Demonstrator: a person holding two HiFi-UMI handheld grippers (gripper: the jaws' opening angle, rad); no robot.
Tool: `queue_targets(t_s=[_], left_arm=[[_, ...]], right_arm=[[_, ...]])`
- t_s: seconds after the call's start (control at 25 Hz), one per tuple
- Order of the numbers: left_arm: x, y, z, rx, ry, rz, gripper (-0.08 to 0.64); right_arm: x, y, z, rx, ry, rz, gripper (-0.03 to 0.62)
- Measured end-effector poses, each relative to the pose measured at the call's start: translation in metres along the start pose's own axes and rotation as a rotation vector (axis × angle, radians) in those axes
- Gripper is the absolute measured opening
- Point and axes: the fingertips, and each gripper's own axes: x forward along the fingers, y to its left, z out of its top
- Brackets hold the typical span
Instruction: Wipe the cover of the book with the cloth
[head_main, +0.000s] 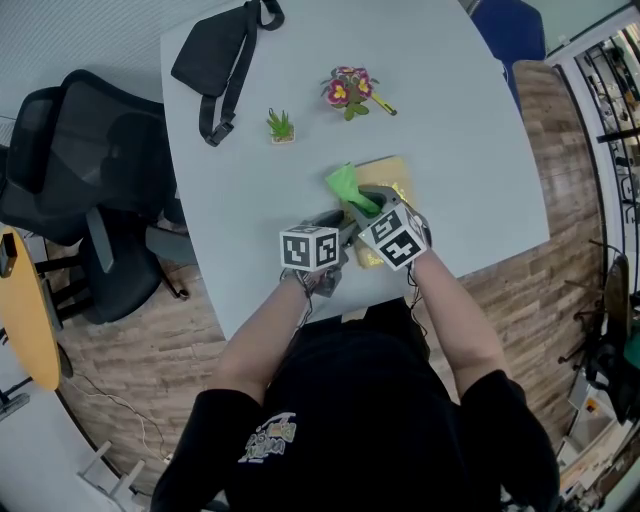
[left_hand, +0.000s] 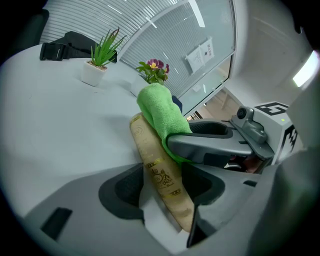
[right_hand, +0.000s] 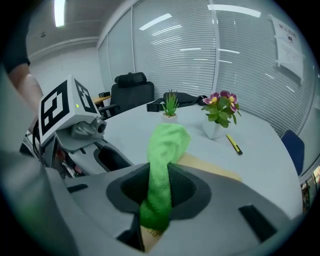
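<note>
A tan book (head_main: 388, 172) with gold print lies on the pale table (head_main: 450, 130) near its front edge. My left gripper (head_main: 343, 236) is shut on the book's near edge; in the left gripper view the book (left_hand: 161, 176) sits clamped between the jaws of that gripper (left_hand: 162, 184). A green cloth (head_main: 350, 187) rests bunched on the cover. My right gripper (head_main: 372, 206) is shut on the cloth, which in the right gripper view stands up as a green roll (right_hand: 164, 150) between the jaws (right_hand: 157, 200), with the book (right_hand: 212, 168) under it.
A black bag (head_main: 215, 55) lies at the table's far left. A small green plant (head_main: 281, 125), a potted flower (head_main: 348, 88) and a yellow pen (head_main: 384, 105) stand beyond the book. A black office chair (head_main: 70, 170) is at the left and a blue chair (head_main: 510, 25) behind.
</note>
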Motion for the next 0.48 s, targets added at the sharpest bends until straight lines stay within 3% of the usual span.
queue_targets(t_s=[0.2,0.48], left_arm=[[0.000,0.000,0.000,-0.003,-0.003,-0.002,0.242],[0.000,0.000,0.000,-0.003,-0.004,0.001,0.244]], right_arm=[[0.003,0.000,-0.001,-0.034,0.026,0.006,0.098],[-0.001,-0.015,-0.005,-0.018,0.002,-0.077,0.098]])
